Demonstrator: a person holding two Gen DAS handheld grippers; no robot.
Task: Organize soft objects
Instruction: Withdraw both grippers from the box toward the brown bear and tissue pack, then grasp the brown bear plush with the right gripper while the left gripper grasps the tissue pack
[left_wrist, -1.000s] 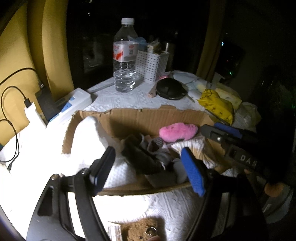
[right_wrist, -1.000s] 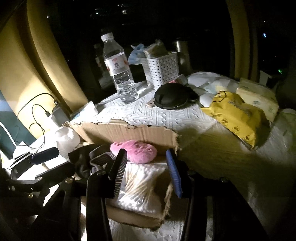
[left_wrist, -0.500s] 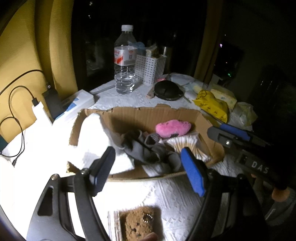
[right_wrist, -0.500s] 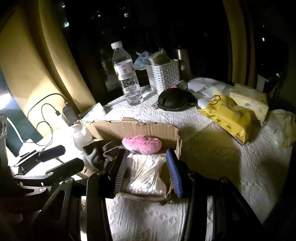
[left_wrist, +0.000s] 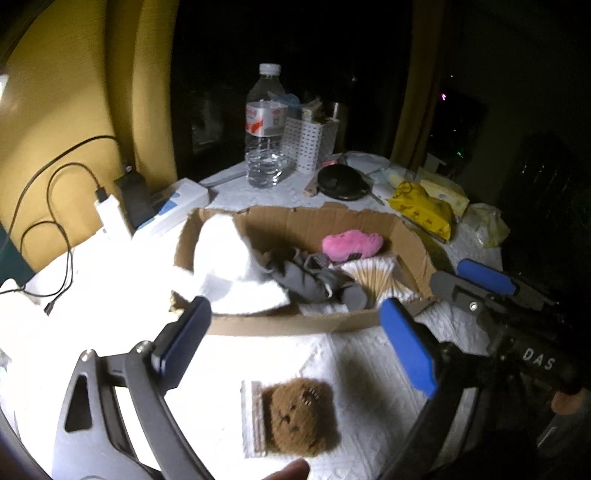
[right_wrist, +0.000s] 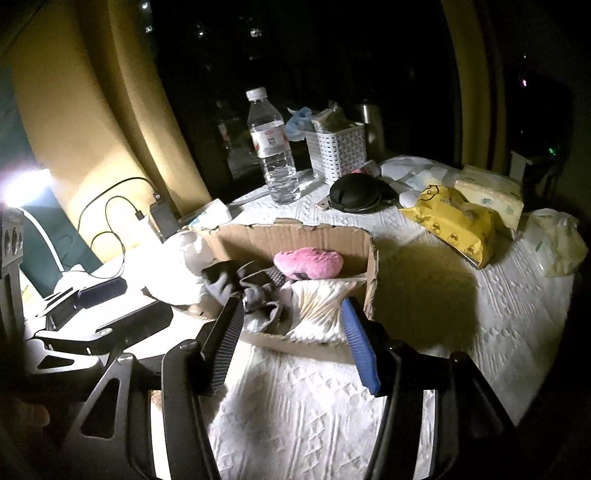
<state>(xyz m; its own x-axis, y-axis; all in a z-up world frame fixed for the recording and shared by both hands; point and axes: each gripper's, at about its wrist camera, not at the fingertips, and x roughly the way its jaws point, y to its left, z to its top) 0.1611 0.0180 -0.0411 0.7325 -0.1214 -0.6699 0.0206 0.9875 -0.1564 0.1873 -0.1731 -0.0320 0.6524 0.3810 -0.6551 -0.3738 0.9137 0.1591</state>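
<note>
A shallow cardboard box (left_wrist: 303, 221) (right_wrist: 295, 232) holds a white cloth (left_wrist: 229, 266), grey socks (left_wrist: 314, 277) (right_wrist: 258, 291), a pink plush (left_wrist: 351, 244) (right_wrist: 308, 262) and a pack of cotton swabs (left_wrist: 376, 275) (right_wrist: 317, 302). A brown plush face on a card (left_wrist: 295, 417) lies on the white tablecloth in front of the box, below my left gripper (left_wrist: 295, 343), which is open and empty. My right gripper (right_wrist: 291, 343) is open and empty, just in front of the box; it also shows in the left wrist view (left_wrist: 480, 284).
Behind the box stand a water bottle (left_wrist: 266, 125) (right_wrist: 271, 147), a white basket (right_wrist: 340, 151), a black round case (right_wrist: 354, 192), a yellow packet (right_wrist: 454, 221) and a tissue pack (right_wrist: 491, 195). Chargers and cables (left_wrist: 122, 199) lie at the left.
Both grippers have pulled back from the box toward me. The brown plush has come into fuller view below the left gripper. Both stay open.
</note>
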